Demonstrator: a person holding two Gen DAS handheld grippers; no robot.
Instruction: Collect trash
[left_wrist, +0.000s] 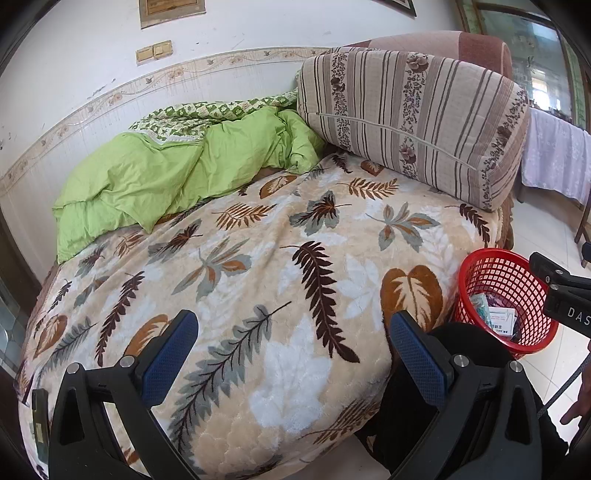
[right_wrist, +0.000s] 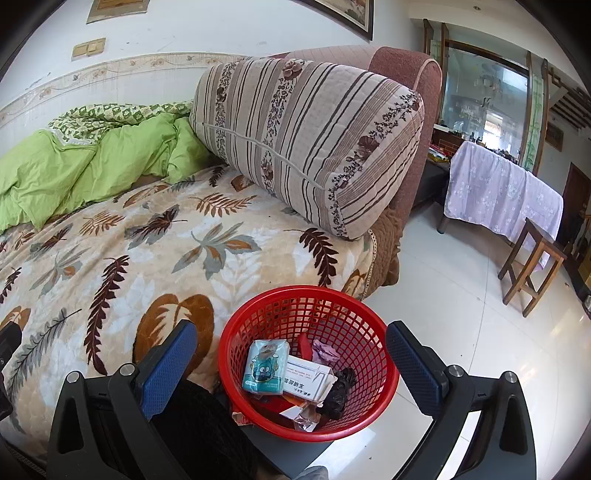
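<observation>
Trash (right_wrist: 295, 376) already lies in the red basket (right_wrist: 243, 398) on the floor beside the bed (left_wrist: 258, 258), so both empty, wide-open grippers, left (left_wrist: 293, 350) and right (right_wrist: 291, 354), should scan the blanket before stopping

Left gripper (left_wrist: 293, 349) frame: black plastic arms, silver round screws at the joints
Left fingers (left_wrist: 171, 354): blue pads, fine cross-hatched texture
Right gripper (right_wrist: 291, 356): same black frame, blue textured pads, silver screws
Right gripper marking: white letters "DAS" on its black body
Clothing: dark fabric beneath both grippers
</observation>
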